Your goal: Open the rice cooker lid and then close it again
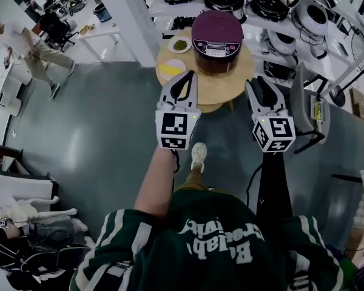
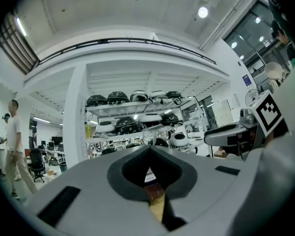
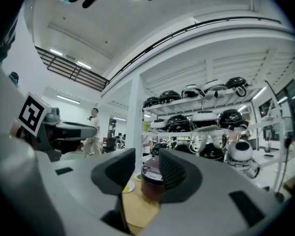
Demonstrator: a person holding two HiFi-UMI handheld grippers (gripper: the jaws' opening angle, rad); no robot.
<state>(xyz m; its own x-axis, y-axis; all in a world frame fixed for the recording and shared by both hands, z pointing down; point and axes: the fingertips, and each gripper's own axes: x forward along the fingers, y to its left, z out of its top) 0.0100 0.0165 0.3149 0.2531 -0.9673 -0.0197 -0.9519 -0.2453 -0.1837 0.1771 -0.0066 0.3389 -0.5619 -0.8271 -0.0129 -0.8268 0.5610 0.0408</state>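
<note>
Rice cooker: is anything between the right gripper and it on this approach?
Nothing visible. The right gripper, fingers apart, faces the rice cooker across floor and bare table. The yellow plate and green plate lie left of the cooker, ahead of the left gripper, off the right one's path.

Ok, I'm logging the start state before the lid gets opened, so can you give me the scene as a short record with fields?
rice cooker: dark purple, lid shut, on the round wooden table
also on table: plate of green food, plate with a yellow item, both left of the cooker in the head view
left gripper: jaws together, empty, in the air
right gripper: jaws apart, empty, in the air
contact with cooker: none
</note>
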